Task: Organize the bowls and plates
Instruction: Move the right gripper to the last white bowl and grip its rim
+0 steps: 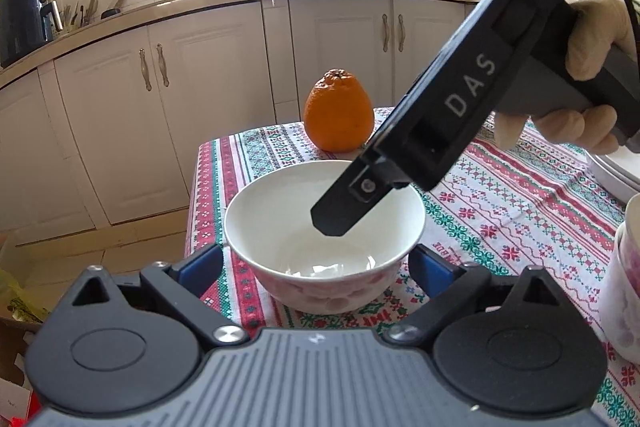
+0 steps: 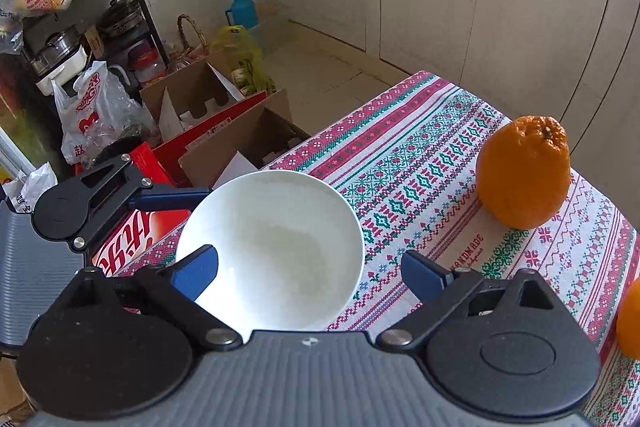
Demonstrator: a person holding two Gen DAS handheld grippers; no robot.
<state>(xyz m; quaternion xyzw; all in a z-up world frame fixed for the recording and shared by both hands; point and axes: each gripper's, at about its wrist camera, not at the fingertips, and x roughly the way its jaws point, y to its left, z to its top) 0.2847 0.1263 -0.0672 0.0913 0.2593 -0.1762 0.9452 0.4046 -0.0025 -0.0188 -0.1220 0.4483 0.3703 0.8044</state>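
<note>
The white bowl [image 1: 324, 235] sits near a corner of the table [image 1: 520, 203], so close to the cloth's edge [image 2: 344, 131] that its rim overhangs the drop to the floor on one side. The left gripper [image 1: 316, 267] straddles the bowl, blue pads [image 1: 198, 267] standing off either wall, jaws wide and not pressing. The right gripper [image 2: 310, 269] hangs above the bowl with jaws spread; one finger [image 2: 196, 271] lies over the bowl's inside, the other [image 2: 426, 275] outside the rim over cloth, nothing clamped. Beyond the bowl stands an orange [image 1: 338, 111], apart from it, with bare cloth between. Right of the bowl a floral cup [image 1: 622, 291] and a plate's rim [image 1: 612, 173] are cut off by the frame. Past the table edge lie cardboard boxes [image 2: 224, 131]; beyond stand cream cabinets [image 1: 160, 99]
</note>
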